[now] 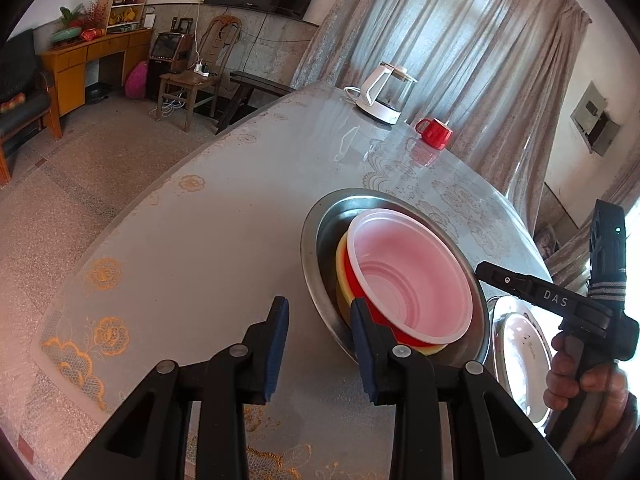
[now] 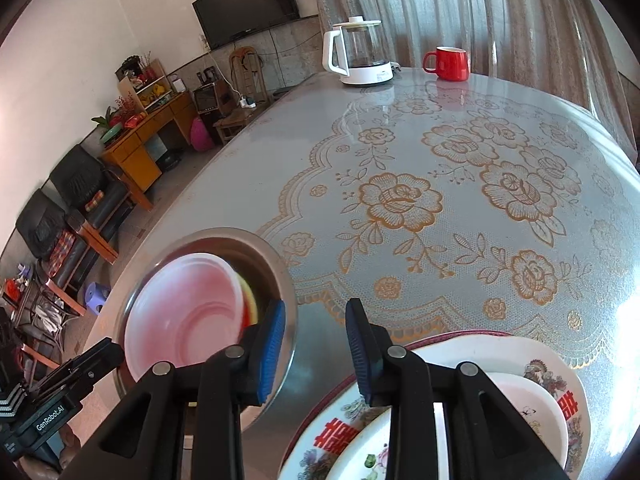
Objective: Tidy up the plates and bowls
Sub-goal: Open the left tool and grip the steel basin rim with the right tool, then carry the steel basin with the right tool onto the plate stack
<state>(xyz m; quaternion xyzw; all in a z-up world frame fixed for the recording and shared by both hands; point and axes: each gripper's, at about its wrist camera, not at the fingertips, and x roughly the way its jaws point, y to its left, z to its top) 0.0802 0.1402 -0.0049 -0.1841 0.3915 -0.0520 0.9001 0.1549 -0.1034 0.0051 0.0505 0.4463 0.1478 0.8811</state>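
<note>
The left gripper has its blue fingers a little apart, with nothing between them. One finger is right by the edge of the metal bowl. The right gripper is a little apart too and holds nothing.

Inside the metal bowl sit a yellow bowl and a red bowl, with a pink plastic bowl on top. The plastic bowls look light and bendy, so I would pinch the thin top edge gently.

Just beside the metal bowl is a stack of painted plates. They look hard, slippery and easy to break. Hold them by the edge.
</note>
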